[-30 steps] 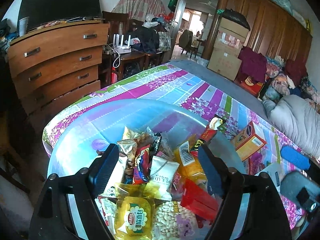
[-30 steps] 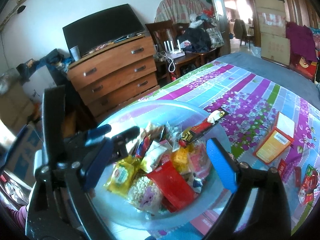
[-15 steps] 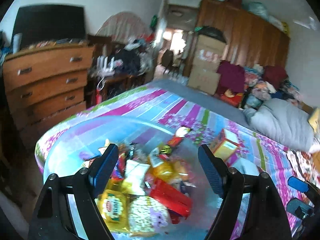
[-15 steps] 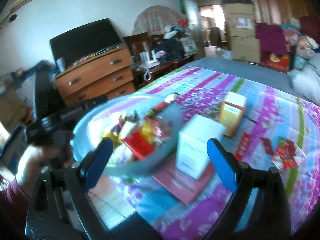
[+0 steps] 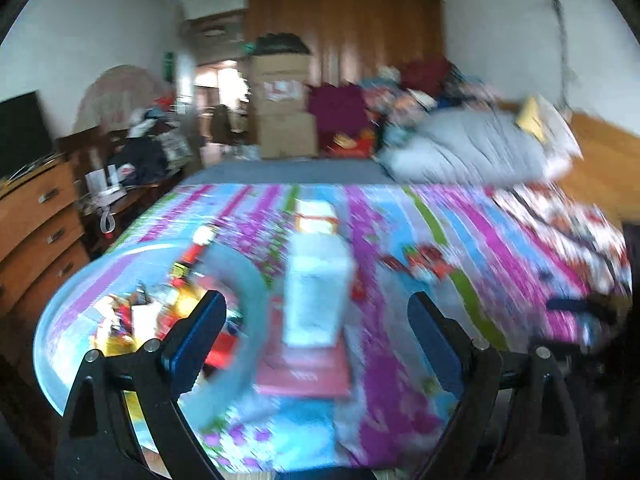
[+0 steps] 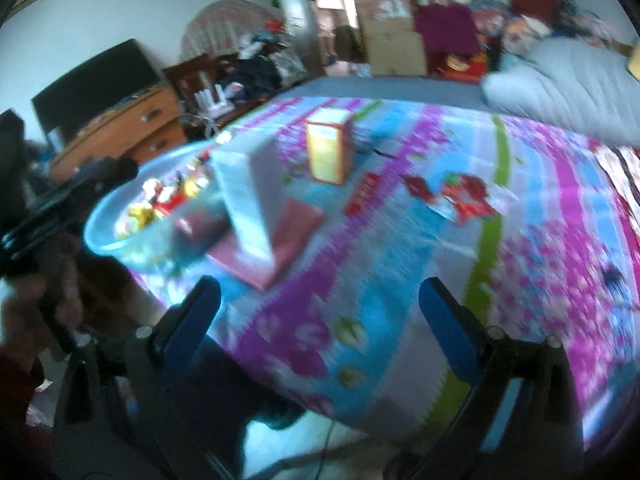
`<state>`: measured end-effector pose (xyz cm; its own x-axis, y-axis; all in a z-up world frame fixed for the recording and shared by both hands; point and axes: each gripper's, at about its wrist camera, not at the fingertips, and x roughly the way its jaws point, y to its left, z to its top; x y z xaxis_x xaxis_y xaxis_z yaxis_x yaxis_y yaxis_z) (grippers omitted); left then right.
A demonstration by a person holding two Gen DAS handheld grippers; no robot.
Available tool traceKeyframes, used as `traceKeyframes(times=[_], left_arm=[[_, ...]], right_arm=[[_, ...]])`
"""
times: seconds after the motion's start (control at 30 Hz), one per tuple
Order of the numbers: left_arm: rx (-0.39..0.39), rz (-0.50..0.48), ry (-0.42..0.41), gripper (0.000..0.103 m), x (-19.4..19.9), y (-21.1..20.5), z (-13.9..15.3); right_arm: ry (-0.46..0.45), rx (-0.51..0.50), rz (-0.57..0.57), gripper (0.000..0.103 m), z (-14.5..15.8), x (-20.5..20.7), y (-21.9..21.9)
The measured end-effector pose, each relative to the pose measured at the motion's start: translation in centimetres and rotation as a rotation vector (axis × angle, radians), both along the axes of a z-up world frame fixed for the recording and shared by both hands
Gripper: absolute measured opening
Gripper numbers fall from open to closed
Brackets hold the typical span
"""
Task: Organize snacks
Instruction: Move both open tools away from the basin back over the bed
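Observation:
A pale blue basin [image 5: 248, 280] [image 6: 104, 236] full of snack packets [image 5: 120, 320] [image 6: 168, 196] stands at the left of a striped, flowery bedspread [image 5: 460, 248]. Right of it a white box [image 5: 316, 300] [image 6: 248, 196] stands on a flat pink packet [image 5: 304, 372] [image 6: 276, 236]. Behind stands an orange carton [image 5: 316, 216] [image 6: 328, 152]. Red wrappers [image 5: 424, 260] [image 6: 460, 196] lie to the right. My left gripper [image 5: 312, 332] hangs over the basin's rim and the white box, jaws opening, nothing between them. My right gripper [image 6: 320, 316] hovers over the bedspread, jaws opening and bare.
A wooden dresser [image 5: 36, 216] [image 6: 132, 124] with a dark screen stands left of the bed. A grey quilt [image 5: 472, 152] [image 6: 568, 80] lies at the far right. Cardboard boxes [image 5: 284, 112] and a wardrobe are behind. A person's hand [image 6: 48, 292] holds the other gripper at the left.
Both views have swung right, away from the basin, which now sits at the left. The white box and red wrappers have come into view. Both pairs of jaws stand wider apart.

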<state>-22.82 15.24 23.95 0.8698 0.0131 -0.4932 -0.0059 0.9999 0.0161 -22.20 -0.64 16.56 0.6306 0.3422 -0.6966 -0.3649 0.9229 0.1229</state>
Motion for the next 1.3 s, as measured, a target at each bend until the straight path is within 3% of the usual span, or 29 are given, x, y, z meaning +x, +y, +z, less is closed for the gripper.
traceKeyframes(times=[0.1,0.2,0.43,0.6,1.03,1.3], left_arm=[[0.052,-0.081,0.072,0.093,-1.3,-2.9,-1.2],[0.055,-0.099,0.142,0.093,-2.3,-3.9,-2.4],[0.095,-0.031,0.242,0.093,-4.9,-3.8,-3.4],[0.138,-0.007,0.303,0.093,-7.2,-2.5,-2.3],[0.164,0.159,0.336,0.093,-10.8,2.9,0.2],[0.161,0.151,0.347,0.093,-10.8,2.5,-0.1]], right_arm=[[0.017,-0.009,-0.048,0.1,-0.2,-1.5,-2.5],[0.028,-0.016,-0.088,0.1,-0.3,-3.0,-4.7],[0.063,-0.007,-0.185,0.1,0.5,-5.9,-9.0],[0.055,-0.052,-0.202,0.1,2.2,-8.1,-10.7],[0.053,-0.154,-0.256,0.1,5.6,-10.1,-13.8],[0.112,-0.146,-0.223,0.1,4.4,-10.2,-13.6]])
